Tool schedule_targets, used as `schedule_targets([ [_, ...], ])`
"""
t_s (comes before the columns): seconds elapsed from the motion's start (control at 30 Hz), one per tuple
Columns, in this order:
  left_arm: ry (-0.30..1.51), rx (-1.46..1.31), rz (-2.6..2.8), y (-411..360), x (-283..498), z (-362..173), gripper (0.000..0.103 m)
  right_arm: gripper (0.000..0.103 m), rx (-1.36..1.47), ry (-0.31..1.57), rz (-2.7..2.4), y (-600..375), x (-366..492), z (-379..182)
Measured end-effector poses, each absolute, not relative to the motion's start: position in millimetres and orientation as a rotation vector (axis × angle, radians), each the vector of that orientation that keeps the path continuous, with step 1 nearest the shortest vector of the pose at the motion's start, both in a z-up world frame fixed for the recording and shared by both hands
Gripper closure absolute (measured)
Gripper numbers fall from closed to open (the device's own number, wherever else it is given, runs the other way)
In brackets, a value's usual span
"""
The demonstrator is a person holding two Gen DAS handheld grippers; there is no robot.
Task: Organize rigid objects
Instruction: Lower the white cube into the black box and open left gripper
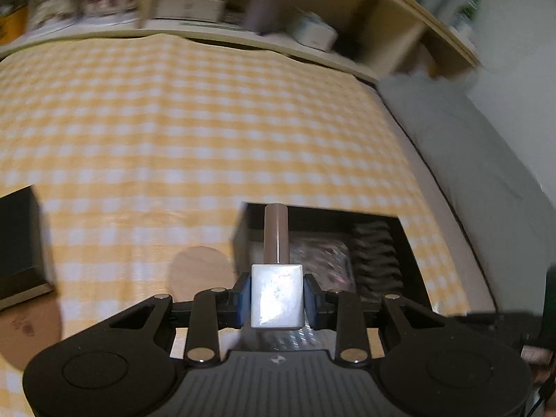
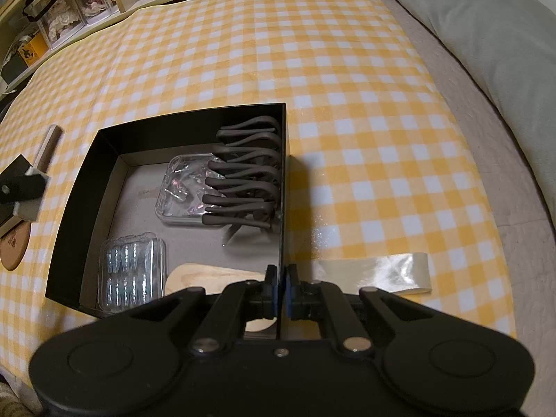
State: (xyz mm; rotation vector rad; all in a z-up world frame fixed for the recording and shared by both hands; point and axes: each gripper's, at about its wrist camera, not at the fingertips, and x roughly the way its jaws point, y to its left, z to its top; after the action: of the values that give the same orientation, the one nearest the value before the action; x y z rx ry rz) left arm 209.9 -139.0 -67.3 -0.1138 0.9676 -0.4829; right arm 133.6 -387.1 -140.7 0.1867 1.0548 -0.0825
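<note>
The yellow-and-white checked cloth (image 2: 347, 80) looks like smooth, faintly shiny coated fabric. The black rectangular cardboard box (image 2: 73, 229) is matt outside, with a dull grey paper-like floor. Along its right wall lie dark brown matt plastic hair clips (image 2: 243, 180), beside a clear glossy plastic case (image 2: 180, 191); at its near left corner sits a ribbed transparent plastic case (image 2: 132, 271), next to a pale unvarnished wooden piece (image 2: 208, 274). The white square glossy cap (image 1: 277, 295) carries a smooth brown stem (image 1: 276, 234), between blue rubbery pads (image 1: 243, 299) on matt black plastic linkages with bright metal rivets (image 1: 199, 353). A glossy cream strip (image 2: 389, 272) lies near the cloth's near edge.
</note>
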Motion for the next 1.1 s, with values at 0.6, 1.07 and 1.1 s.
schedule_targets([
  [0.6, 0.867, 0.214, -0.545, -186, 211, -113, 0.068, 0.098, 0.182, 1.056, -0.081, -386, 135, -141],
  [1.07, 0.957, 0.126, -0.591, -184, 205, -99, 0.042, 0.098, 0.179, 1.057, -0.079, -387, 135, -141],
  [1.1, 0.956, 0.123, -0.595, -184, 204, -97, 0.036, 0.098, 0.179, 1.057, -0.078, -387, 135, -141],
])
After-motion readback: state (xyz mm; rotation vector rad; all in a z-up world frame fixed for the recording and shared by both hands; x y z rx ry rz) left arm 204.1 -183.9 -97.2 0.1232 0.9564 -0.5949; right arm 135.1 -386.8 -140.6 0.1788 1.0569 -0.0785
